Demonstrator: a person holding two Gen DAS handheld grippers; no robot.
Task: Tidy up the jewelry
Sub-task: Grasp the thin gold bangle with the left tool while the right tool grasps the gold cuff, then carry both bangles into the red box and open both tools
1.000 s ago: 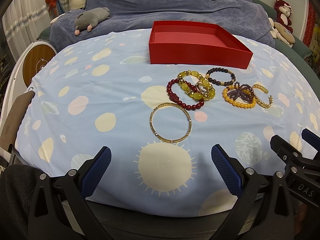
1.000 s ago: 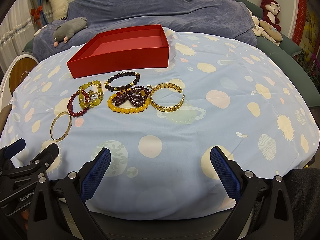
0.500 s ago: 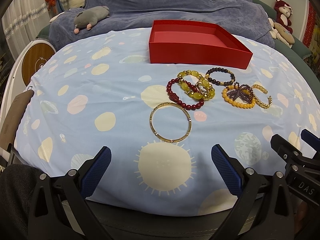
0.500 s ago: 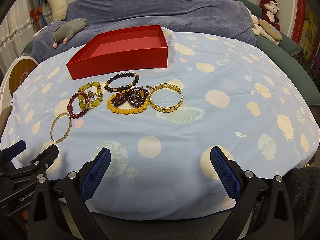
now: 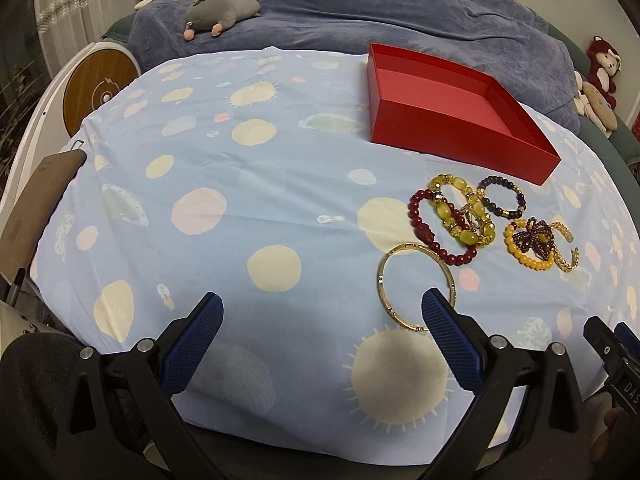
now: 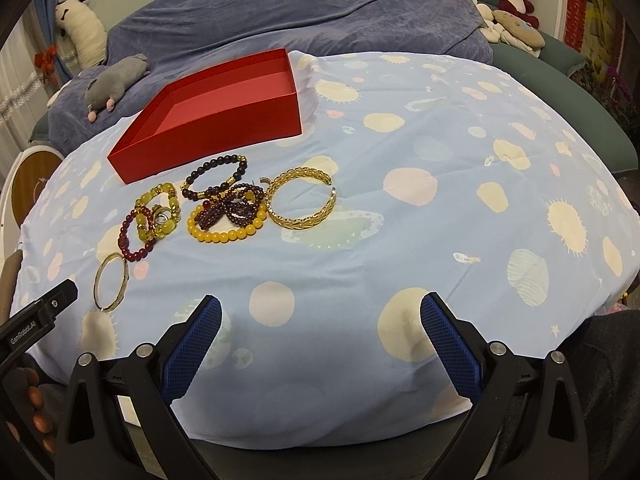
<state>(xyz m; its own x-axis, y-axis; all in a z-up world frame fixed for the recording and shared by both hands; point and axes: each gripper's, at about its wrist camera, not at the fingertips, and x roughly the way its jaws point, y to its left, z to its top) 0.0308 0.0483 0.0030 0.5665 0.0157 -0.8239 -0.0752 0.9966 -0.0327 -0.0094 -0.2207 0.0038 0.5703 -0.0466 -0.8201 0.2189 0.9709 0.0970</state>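
Both claws spread wide and carrying nothing: left gripper (image 5: 320,322) low over the near edge of the cloth, its right pad in front of the thin gold bangle (image 5: 416,286); right gripper (image 6: 320,322) hovering well short of the pile. Red box (image 5: 452,136) sits beyond the jewelry, open-topped, nothing in it, thin stiff walls. Main risk as I judge it: the beaded pieces overlap. The dark red bead bracelet (image 5: 434,226) lies tangled with the chunky yellow stone bracelet (image 5: 460,210), and the purple bead strand (image 6: 232,206) is knotted over the amber bead bracelet (image 6: 228,226), so pinching one could drag its neighbour. The bangle is flat, hard, slick metal on soft blue patterned cloth (image 5: 240,208); my pads may bunch fabric or skate off. Woven gold cuff (image 6: 302,200) is open-ended, rigid, lies by itself. Dark bead bracelet (image 6: 214,176) lies nearest the box.
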